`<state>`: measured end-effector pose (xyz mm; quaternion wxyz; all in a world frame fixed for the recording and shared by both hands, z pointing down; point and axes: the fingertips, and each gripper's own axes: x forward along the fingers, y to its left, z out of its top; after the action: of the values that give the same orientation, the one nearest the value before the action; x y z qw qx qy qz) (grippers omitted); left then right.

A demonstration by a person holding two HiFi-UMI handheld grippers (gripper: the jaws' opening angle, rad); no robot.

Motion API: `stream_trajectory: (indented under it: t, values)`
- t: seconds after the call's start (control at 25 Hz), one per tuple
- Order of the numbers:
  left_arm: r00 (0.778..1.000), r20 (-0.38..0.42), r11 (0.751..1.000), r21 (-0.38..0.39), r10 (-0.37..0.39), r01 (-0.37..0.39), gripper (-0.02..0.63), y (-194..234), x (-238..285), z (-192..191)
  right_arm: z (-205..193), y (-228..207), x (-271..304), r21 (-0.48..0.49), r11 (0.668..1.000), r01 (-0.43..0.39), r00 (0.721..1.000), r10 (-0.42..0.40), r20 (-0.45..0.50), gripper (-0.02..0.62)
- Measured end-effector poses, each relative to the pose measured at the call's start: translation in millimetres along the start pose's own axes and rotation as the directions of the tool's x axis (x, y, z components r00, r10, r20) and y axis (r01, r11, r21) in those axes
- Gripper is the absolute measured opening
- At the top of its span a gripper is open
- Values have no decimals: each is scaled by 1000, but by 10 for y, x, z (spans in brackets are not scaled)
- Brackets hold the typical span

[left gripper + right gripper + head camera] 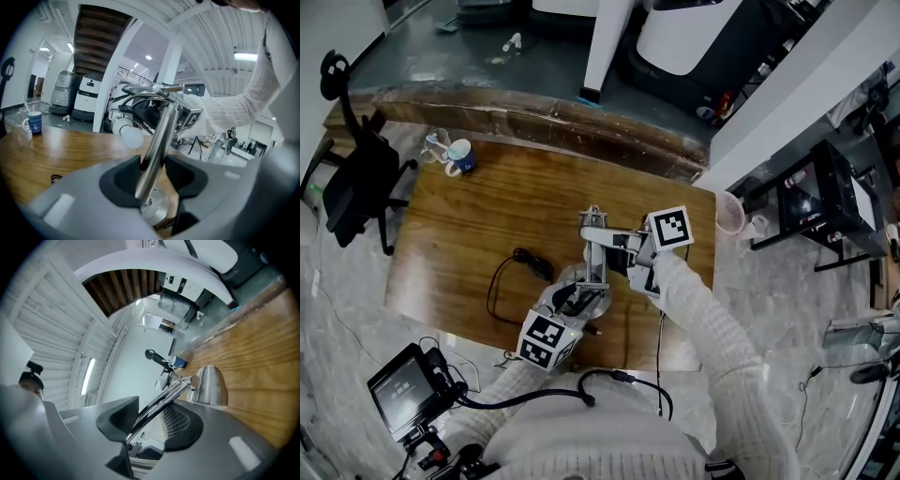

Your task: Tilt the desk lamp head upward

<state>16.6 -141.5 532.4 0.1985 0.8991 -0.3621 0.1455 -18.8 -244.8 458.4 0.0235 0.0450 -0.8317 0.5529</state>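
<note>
Left gripper point(154, 176): jaws clamped on the pole point(161, 136) low down, just above the base point(157, 208). Looks like a bracing grip.

Right gripper point(150, 420): jaws pinch the chrome arm point(164, 401), which runs between the pads at a slant. The hold looks light.

Head point(209, 385) hangs at the far end of the arm, above the desk point(487, 234) and not touching it. Bulb point(127, 135) pokes out of it, exposed.

Risks, as I judge them:
- Right grip is on the arm, not the head, so a lift may swing the arm at its joint while the head stays drooped.
- Chrome is smooth and the grip slanted, so the arm may slide through the pads.
- If the left lets go, the base tips or skids.
- Cord point(502, 277) lies looped beside the base and could snag.
- Bulb could hit a jaw.
</note>
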Motion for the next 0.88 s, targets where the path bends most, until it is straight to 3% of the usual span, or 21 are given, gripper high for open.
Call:
stream_trajectory:
  t: [0.16,0.28,0.52,0.64,0.88]
  values:
    - [1000,0,1000,-14,13,-13,166,12,10,-10,99,262,-17,-199,980,7,1000,-7,1,143]
    - [1000,-4,1000,-20,9,-9,167,25,10,-11,129,419,-24,-343,939,30,1000,-29,6,143]
    - [1000,-12,999,-49,18,-19,172,42,23,-2,154,659,-42,-538,840,67,997,-41,60,144]
    - [1000,-18,998,-61,20,-21,175,59,25,-7,131,803,-43,-642,763,77,997,-42,70,146]
    - [999,-24,997,-69,23,-24,176,88,18,-19,0,1091,-31,-828,553,92,996,-57,72,146]
